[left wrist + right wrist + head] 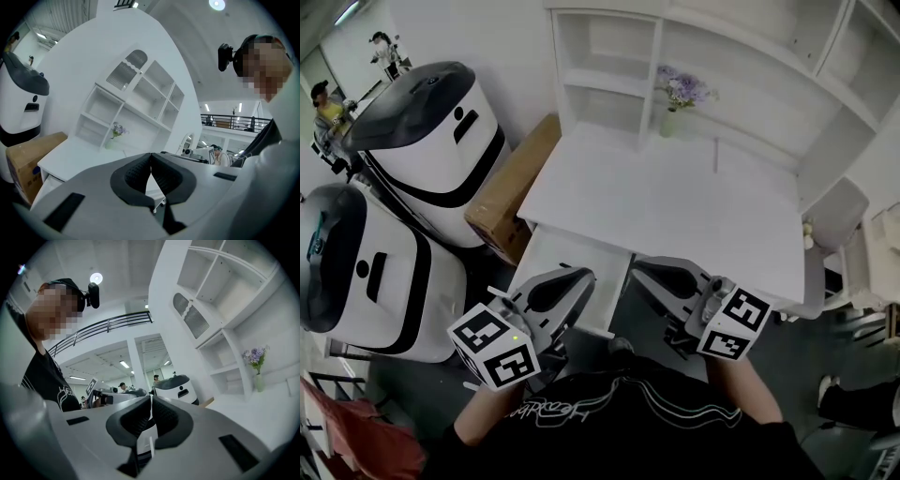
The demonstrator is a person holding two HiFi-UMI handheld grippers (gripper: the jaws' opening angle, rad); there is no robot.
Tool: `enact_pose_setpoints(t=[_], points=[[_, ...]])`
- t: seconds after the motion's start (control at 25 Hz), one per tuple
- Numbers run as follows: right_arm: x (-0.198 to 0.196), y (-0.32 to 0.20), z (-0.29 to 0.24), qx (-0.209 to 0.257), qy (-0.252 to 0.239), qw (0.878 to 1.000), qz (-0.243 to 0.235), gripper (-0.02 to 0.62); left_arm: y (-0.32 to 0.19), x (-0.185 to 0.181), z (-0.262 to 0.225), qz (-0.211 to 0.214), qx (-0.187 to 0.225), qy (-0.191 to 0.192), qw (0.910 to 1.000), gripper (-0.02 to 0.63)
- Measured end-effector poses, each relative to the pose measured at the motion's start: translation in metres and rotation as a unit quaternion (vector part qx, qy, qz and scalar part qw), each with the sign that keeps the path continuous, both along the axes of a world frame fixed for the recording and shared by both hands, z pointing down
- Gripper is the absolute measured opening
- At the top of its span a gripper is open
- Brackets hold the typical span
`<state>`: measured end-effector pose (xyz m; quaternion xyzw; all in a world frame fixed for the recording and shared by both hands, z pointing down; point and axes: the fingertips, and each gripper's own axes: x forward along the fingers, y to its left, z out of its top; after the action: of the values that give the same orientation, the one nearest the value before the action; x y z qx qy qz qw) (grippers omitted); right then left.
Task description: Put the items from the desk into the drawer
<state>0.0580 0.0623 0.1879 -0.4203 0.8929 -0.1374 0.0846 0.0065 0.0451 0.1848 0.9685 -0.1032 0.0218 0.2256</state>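
Seen from above the person's head. At the far left stand two white robots with black trim, one [431,141] behind the other [361,272]. A brown cardboard box [511,187] sits on the floor between them and the white desk [675,206].

In the lower left the left gripper [584,276], with its cube of black-and-white square markers, is held out level toward the desk's near edge. Its two dark ribbed pads are pressed together at the tips and grip nothing (its own camera shows this plainly).

Just beyond its tip, under the left part of the desktop, is the white drawer [567,258]. Whether it is pulled out or pushed in cannot be told from this angle.

The desktop is a broad white surface in the middle of the picture. A white shelf unit [609,56] rises along its far edge. A small vase of purple flowers [675,98] stands upright at the back of the desktop, against the shelves.

To the right of the drawer, over the dark gap beneath the desk, the right gripper [637,267] points the same way. Its jaws are also closed tip to tip on nothing.

At the far right a pale chair [839,211] stands just beside the end of the desk. The person's black shirt [628,422] fills the bottom edge.
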Motion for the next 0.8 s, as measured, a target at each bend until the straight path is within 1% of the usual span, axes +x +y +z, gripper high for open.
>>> enact_pose_setpoints(t=[0.16,0.36,0.8], points=[[-0.004,0.004,-0.002,-0.001,-0.004,1.0,-0.002,0.048,0.005,-0.002,-0.002,0.001,-0.002,0.0,1.0,0.02],[-0.006,0.004,-0.001,-0.004,0.005,1.0,-0.001,0.048,0.006,-0.003,-0.005,0.002,0.0,0.0,1.0,0.02],[-0.004,0.011,0.01,-0.012,0.007,1.0,0.001,0.048,0.01,0.003,0.008,0.005,-0.009,-0.007,0.9999,0.02]])
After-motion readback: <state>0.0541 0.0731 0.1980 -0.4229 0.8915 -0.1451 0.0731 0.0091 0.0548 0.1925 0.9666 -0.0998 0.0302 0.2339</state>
